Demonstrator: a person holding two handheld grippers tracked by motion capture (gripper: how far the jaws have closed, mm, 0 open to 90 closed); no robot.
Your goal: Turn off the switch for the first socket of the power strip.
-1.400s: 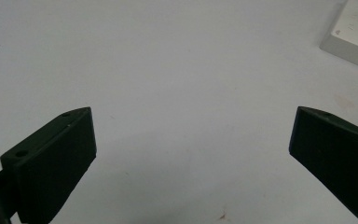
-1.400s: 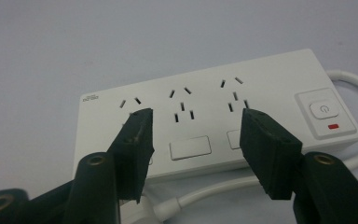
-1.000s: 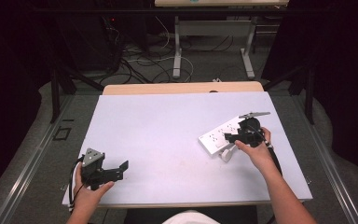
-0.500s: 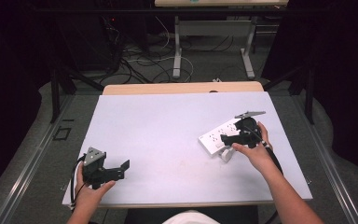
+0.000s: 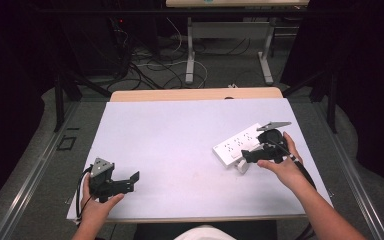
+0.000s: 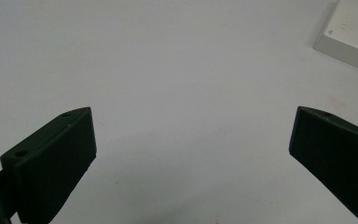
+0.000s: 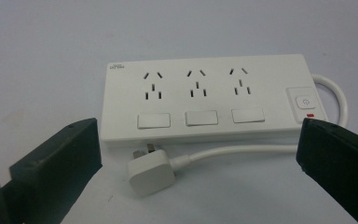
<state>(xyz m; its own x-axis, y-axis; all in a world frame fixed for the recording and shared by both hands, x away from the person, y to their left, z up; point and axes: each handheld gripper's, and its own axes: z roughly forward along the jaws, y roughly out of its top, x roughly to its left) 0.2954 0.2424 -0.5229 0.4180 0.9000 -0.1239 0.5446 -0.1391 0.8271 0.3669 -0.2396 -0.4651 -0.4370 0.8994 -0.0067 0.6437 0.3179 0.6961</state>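
Now right tongs (image 7: 196, 154) wider than before, clear of plug (image 7: 151, 173).

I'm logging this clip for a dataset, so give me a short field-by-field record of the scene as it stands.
surface: pale table top
main item: white power strip, three sockets, lying flat
plug: white plug on its cord, on the table in front of the strip, not inserted
right tongs: open, jaws have just been opening, plug lies between them untouched
left tongs: open, nothing between the jaws, over bare table
hands: one on each tool
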